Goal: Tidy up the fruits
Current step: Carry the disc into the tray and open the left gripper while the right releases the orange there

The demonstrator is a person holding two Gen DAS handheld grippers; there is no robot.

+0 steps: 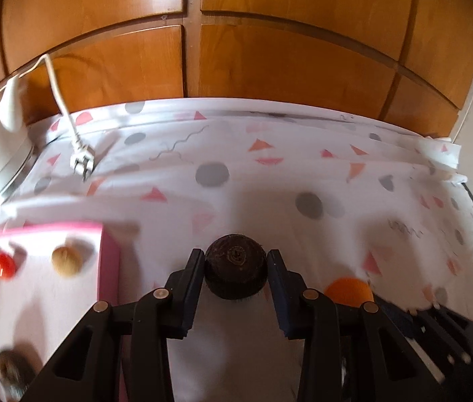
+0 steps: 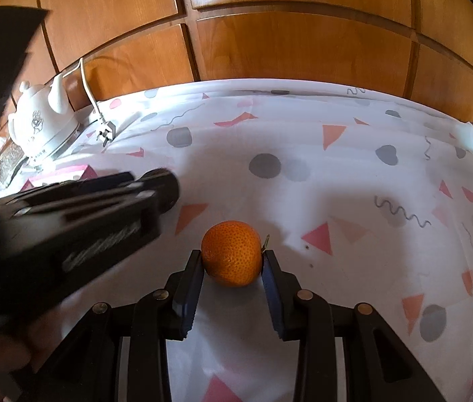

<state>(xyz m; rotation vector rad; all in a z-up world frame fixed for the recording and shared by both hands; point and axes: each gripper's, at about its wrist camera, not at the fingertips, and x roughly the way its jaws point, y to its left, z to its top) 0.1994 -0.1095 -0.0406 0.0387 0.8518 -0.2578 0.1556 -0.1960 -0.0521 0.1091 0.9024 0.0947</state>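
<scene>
My left gripper (image 1: 235, 261) is shut on a dark brown round fruit (image 1: 235, 269) above the patterned cloth. A pink-rimmed tray (image 1: 45, 231) lies to its left with a small red fruit (image 1: 3, 264), a tan walnut-like fruit (image 1: 65, 261) and a blurred brown one (image 1: 10, 366). My right gripper (image 2: 231, 261) is shut on an orange (image 2: 231, 257) low over the cloth. The orange also shows at the right in the left wrist view (image 1: 348, 290). The left gripper (image 2: 162, 191) shows blurred at the left in the right wrist view, with the dark fruit at its tip.
A white iron (image 2: 44, 124) stands at the back left with its cord and plug (image 2: 106, 132) on the cloth. The plug also shows in the left wrist view (image 1: 82, 162). Wooden cabinet doors (image 1: 270, 50) rise behind the table's far edge.
</scene>
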